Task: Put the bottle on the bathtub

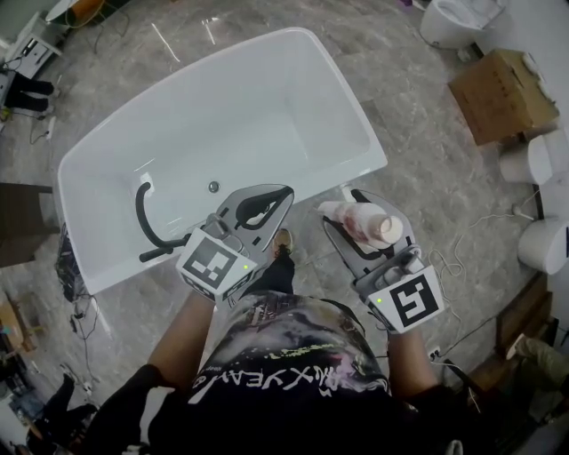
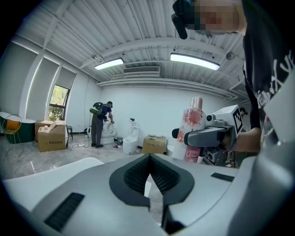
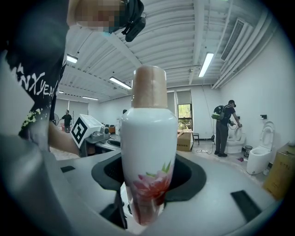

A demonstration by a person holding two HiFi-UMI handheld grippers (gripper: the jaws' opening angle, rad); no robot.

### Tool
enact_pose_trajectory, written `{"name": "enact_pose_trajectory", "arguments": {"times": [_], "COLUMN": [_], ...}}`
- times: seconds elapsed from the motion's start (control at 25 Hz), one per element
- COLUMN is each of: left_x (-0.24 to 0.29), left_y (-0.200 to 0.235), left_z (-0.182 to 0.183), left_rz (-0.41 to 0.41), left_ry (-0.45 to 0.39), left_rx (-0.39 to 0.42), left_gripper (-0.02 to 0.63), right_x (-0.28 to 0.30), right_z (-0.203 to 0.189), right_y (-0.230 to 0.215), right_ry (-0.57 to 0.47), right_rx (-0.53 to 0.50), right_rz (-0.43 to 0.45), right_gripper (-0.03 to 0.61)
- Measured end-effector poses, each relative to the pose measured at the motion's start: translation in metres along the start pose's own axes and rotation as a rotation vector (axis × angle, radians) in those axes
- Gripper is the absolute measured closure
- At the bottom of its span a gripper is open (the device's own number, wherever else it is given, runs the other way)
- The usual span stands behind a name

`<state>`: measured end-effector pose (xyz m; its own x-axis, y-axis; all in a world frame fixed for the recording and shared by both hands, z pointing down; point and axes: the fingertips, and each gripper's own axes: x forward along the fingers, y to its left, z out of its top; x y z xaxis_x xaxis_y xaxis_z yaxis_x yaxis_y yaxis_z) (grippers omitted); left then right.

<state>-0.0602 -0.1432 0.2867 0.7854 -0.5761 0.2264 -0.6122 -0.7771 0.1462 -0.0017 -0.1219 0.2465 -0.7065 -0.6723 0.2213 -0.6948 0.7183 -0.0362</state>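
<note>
While the right tongs grip the bottle just short of the bathtub rim, left tongs clenched empty, this looks like the carrying step; next it likely needs an upright set-down on that rim.

We lose part of the near rim of the white rounded bathtub behind the left hand-held gripper, which also covers the lower end of the black curved tube inside that bathtub. Beyond the bathtub's far corner, the picture's top edge cuts off a white ceramic toilet. The small round fitting on the bathtub's floor is too small for us to identify.
</note>
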Motion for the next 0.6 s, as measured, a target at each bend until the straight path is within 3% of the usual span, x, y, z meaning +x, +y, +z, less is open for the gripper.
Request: {"name": "enact_pose_trajectory", "arguments": {"times": [0.6], "left_x": [0.008], "left_y": [0.03], "left_z": [-0.006], "left_rz": [-0.053], "left_ry": [0.007], "left_rx": [-0.013], "left_gripper": [0.603], "right_x": [0.03], "right_z": [-0.004], "right_y": [-0.011], "right_ry": [0.037], "right_rx": [-0.006], "right_rz": [-0.044], "right_gripper": [0.356]}}
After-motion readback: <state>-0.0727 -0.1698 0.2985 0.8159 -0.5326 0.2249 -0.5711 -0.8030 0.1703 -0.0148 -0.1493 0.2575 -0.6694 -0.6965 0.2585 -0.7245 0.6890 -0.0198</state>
